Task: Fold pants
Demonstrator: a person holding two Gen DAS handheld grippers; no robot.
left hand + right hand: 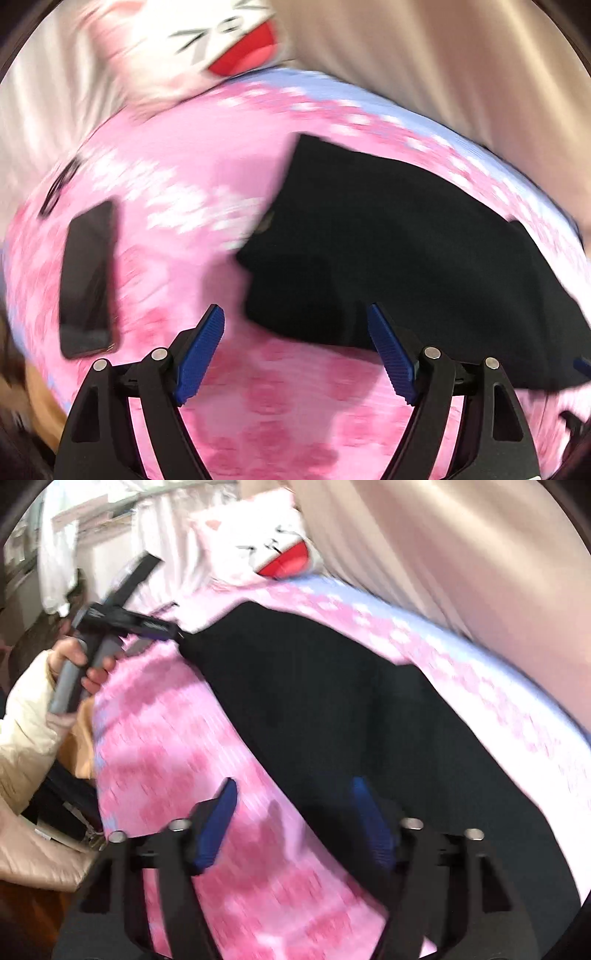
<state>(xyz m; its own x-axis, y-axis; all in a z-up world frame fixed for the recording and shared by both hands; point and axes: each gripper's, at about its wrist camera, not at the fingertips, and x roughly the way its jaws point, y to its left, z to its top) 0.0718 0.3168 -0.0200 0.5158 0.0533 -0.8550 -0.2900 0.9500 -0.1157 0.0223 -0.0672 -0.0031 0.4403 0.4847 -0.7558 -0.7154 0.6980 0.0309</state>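
Both grippers, left [295, 354] and right [295, 827], gape empty above pants [406, 240] on bed [295, 406]. Risk: phone [88, 280] near left edge could snag the fold.

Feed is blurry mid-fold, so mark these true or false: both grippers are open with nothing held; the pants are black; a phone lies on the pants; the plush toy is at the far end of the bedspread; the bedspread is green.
1. Both grippers are open, nothing held. True: the left gripper and right gripper show bare pads.
2. The pants are black. True: the pants are black.
3. A phone lies on the pants. False: the phone lies on the bedspread, apart from them.
4. The plush toy is at the far end. True: the plush toy is there.
5. The bedspread is green. False: it is pink-flowered with a blue edge.
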